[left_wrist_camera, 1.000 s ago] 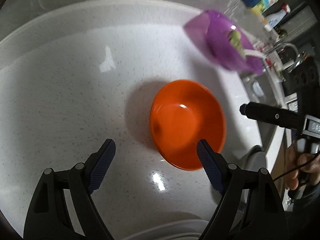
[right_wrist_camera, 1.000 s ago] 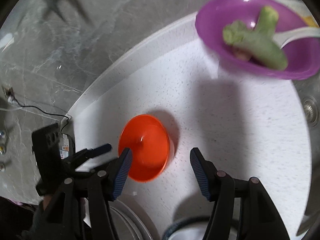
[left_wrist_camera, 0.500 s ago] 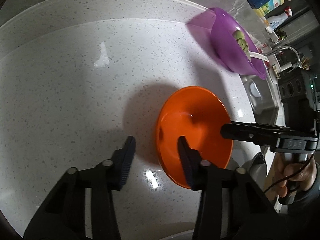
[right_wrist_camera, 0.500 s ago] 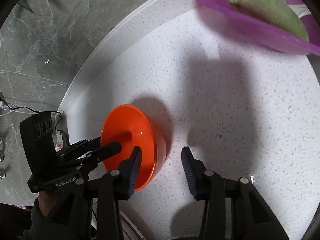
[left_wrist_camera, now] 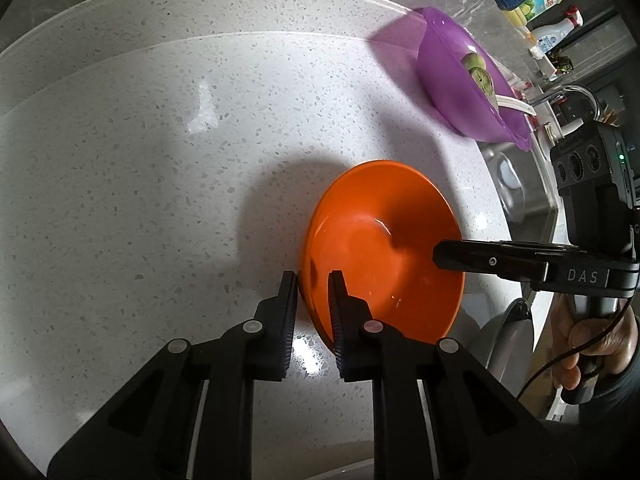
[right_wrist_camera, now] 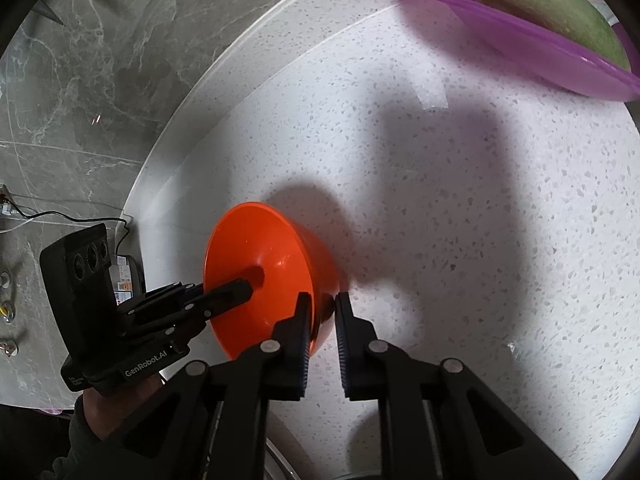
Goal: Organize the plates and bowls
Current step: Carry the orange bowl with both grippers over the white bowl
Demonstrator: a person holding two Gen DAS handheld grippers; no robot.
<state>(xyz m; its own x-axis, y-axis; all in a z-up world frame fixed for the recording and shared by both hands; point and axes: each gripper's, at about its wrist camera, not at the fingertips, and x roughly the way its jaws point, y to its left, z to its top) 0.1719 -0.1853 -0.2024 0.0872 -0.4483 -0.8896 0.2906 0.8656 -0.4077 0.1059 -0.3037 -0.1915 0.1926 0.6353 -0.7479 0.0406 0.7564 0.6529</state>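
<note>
Both grippers are pinching the rim of the orange bowl [left_wrist_camera: 384,248], one on each side. The left gripper [left_wrist_camera: 313,280] is squeezing the left edge, the right gripper [right_wrist_camera: 323,300] the right edge. The bowl is sitting on the white counter [left_wrist_camera: 140,180], near a purple bowl [left_wrist_camera: 468,88] with green vegetables [right_wrist_camera: 548,12].

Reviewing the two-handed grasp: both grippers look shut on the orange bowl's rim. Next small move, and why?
Probably a short, level lift with both hands together. The left gripper and right gripper each pinch the orange bowl on opposite sides of its rim, and it still appears to sit on the white counter. Uneven motion could twist it.
</note>
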